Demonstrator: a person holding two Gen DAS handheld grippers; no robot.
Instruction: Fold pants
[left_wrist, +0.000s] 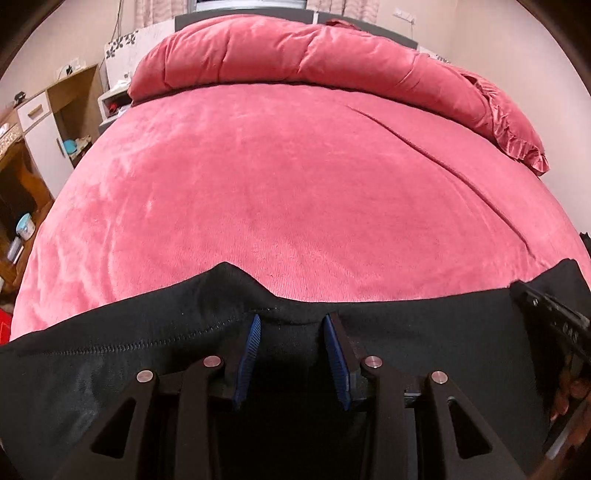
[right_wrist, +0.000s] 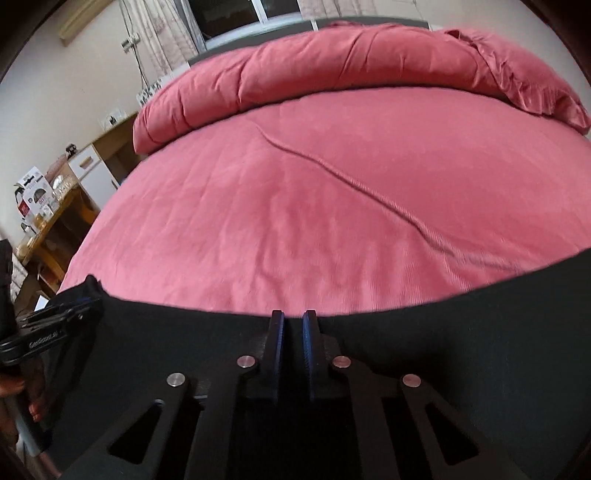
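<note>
Black pants (left_wrist: 110, 362) hang stretched along the near edge of the pink bed (left_wrist: 295, 184), their top hem running across the bottom of both views. My left gripper (left_wrist: 291, 321) has its blue pads (left_wrist: 251, 343) pressed on a thick bunch of the hem. At the far right edge of this view my right gripper (left_wrist: 524, 295) reaches into the same hem. In the right wrist view the pants (right_wrist: 480, 332) fill the lower part, and my right gripper (right_wrist: 293, 315) is nearly closed, pinching the hem's edge. The left gripper (right_wrist: 86, 299) shows at the left, holding a raised corner.
A rolled pink quilt (left_wrist: 295, 51) lies across the head of the bed, with a long crease (right_wrist: 351, 181) in the sheet below it. A wooden cabinet (left_wrist: 48, 122) and a cluttered table (right_wrist: 48, 221) stand to the left of the bed. A hand (right_wrist: 14, 391) shows at the left edge.
</note>
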